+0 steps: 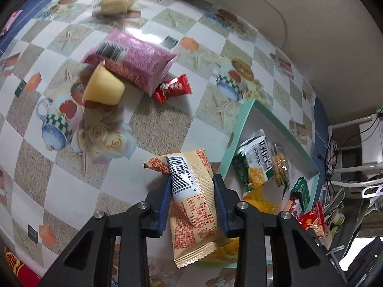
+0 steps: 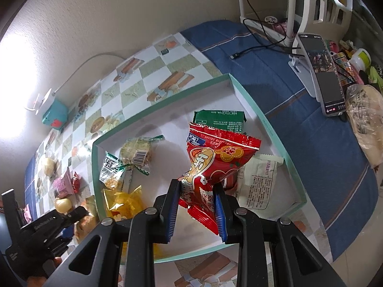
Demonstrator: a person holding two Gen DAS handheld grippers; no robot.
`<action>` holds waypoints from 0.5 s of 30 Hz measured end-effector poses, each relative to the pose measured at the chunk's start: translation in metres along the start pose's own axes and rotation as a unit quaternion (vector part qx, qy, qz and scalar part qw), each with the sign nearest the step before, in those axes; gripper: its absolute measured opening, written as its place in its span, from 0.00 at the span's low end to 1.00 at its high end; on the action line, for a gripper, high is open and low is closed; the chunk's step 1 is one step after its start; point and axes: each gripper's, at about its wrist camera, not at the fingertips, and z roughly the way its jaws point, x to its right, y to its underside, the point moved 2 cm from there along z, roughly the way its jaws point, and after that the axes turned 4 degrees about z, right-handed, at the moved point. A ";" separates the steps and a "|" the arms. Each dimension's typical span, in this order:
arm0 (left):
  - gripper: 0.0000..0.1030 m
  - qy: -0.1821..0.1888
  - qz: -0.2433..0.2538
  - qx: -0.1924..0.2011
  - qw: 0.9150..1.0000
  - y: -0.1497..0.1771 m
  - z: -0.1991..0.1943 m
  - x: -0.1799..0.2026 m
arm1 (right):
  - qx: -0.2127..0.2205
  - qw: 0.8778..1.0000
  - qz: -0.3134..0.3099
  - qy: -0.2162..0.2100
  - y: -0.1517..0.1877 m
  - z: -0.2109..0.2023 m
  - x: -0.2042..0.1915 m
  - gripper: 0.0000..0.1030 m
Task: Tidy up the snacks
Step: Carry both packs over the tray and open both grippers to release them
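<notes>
The left gripper (image 1: pixel 191 191) had matte black angular arms with triangular cut-outs, round silver screws at the joints, and blue pads lining its jaws. The right gripper (image 2: pixel 197 205) looked the same: black linkage, silver screws, blue ribbed pads. Faint grey lettering marked the black body of the left one.

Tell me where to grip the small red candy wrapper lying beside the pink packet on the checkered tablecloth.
Take the small red candy wrapper across its puffed middle, coming from above, jaws spanning the narrow width. It lies flat, twisted ends pointing sideways. One end sits against the pink packet, so keep the jaws clear of that side.
</notes>
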 end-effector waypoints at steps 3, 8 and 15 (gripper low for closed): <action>0.34 0.006 0.014 0.015 1.000 -0.001 -0.011 0.007 | -0.005 1.000 -0.001 0.001 0.001 0.004 0.001 0.29; 0.34 0.026 0.097 0.043 0.994 0.004 -0.025 0.052 | -0.018 1.000 -0.001 0.005 0.003 0.011 0.003 0.29; 0.35 0.028 0.211 0.023 0.977 0.030 -0.003 0.113 | -0.020 1.000 0.010 0.009 0.002 0.012 0.010 0.30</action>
